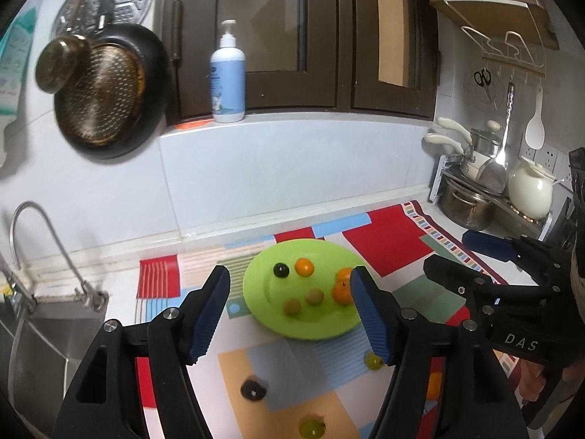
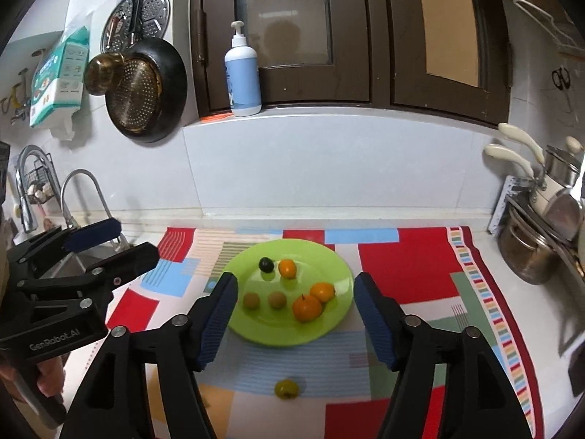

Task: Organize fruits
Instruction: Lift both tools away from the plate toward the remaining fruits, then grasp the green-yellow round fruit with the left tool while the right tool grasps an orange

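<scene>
A green plate (image 1: 263, 278) (image 2: 340, 267) sits on a patchwork mat and holds several fruits: a black one (image 1: 281, 270) (image 2: 266, 264), oranges (image 1: 304, 266) (image 2: 307, 309) and two tan ones (image 1: 314, 296) (image 2: 276, 299). Loose on the mat in front of it lie a dark fruit (image 1: 252, 388), a yellow-green fruit (image 1: 312, 427) (image 2: 286, 388), another green one (image 1: 373, 361) and an orange one (image 1: 433, 385). My left gripper (image 1: 290, 314) is open and empty above the mat, near the plate's front; it also shows in the right wrist view (image 2: 113, 243). My right gripper (image 2: 294, 320) is open and empty, and also shows in the left wrist view (image 1: 471, 252).
A sink with a faucet (image 1: 40, 241) lies to the left. Pots on a rack (image 1: 471, 197) (image 2: 533, 245) stand at the right. A pump bottle (image 1: 227, 77) stands on the window sill. Pans (image 1: 106, 87) hang on the tiled wall.
</scene>
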A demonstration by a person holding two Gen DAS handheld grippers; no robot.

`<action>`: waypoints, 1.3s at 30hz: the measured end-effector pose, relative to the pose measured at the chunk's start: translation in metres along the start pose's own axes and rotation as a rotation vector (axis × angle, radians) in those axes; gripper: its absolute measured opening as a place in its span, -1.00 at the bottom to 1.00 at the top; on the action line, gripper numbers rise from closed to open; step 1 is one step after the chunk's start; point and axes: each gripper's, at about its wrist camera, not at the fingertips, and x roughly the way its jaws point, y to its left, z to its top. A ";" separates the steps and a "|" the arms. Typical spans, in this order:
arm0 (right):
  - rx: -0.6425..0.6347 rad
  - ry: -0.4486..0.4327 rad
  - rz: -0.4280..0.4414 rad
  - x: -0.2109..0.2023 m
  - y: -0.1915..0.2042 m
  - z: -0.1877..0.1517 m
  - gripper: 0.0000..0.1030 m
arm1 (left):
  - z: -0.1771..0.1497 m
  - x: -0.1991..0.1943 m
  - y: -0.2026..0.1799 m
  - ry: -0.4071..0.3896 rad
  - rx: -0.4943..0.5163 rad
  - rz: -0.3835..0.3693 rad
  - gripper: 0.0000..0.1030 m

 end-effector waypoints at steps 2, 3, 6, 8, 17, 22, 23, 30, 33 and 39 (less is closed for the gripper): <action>-0.001 -0.006 -0.014 -0.009 0.002 -0.006 0.31 | -0.005 -0.008 0.000 -0.003 0.002 0.011 0.36; -0.002 -0.007 -0.018 -0.012 0.003 -0.008 0.32 | -0.008 -0.012 -0.001 -0.005 0.004 0.018 0.38; 0.002 -0.010 -0.033 -0.021 0.005 -0.015 0.40 | -0.016 -0.021 -0.001 -0.002 0.001 0.028 0.46; 0.002 -0.011 -0.043 -0.026 0.006 -0.020 0.41 | -0.023 -0.026 0.000 0.003 -0.009 0.027 0.47; 0.023 0.018 -0.100 -0.037 0.007 -0.049 0.41 | -0.055 -0.035 0.000 0.034 -0.017 0.056 0.50; 0.049 0.052 -0.105 -0.037 0.004 -0.066 0.41 | -0.069 -0.038 -0.005 0.036 0.001 0.063 0.51; 0.053 0.058 -0.107 -0.037 0.003 -0.069 0.41 | -0.071 -0.038 -0.005 0.038 0.004 0.062 0.52; 0.057 0.083 -0.159 -0.037 0.002 -0.093 0.41 | -0.089 -0.029 -0.006 0.078 0.006 0.055 0.52; 0.065 0.103 -0.166 -0.034 -0.001 -0.102 0.41 | -0.098 -0.025 -0.008 0.103 0.016 0.051 0.52; 0.070 0.148 -0.169 -0.027 -0.004 -0.117 0.41 | -0.114 -0.016 -0.012 0.148 0.024 0.047 0.52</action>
